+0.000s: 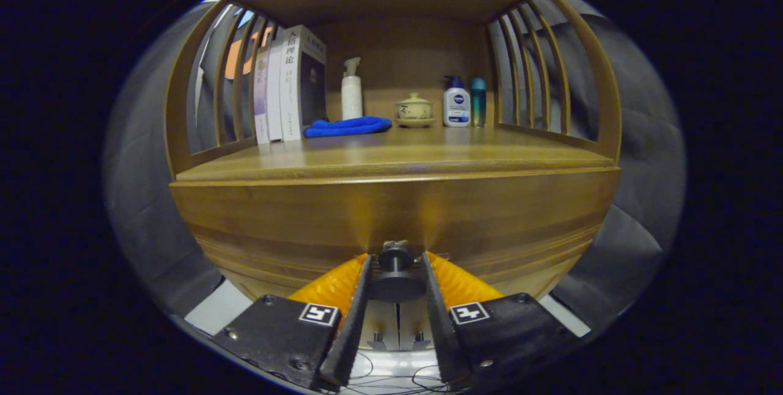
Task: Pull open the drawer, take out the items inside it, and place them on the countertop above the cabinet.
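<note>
Straddling the dark knob (396,258) on the closed drawer (391,217) beneath the desk (391,159), the tool (396,258) sat with fingers slightly parted, perhaps not yet pressing, so a pull might have slipped off the small knob.

Tool (396,260) fingers flank dark knob (396,258) on closed wooden drawer (306,224); contact unclear.

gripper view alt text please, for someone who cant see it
The gripper has its fingers on either side of the dark round knob of a closed wooden drawer. On the wooden countertop above stand upright books, a folded blue cloth and bottles.
</note>
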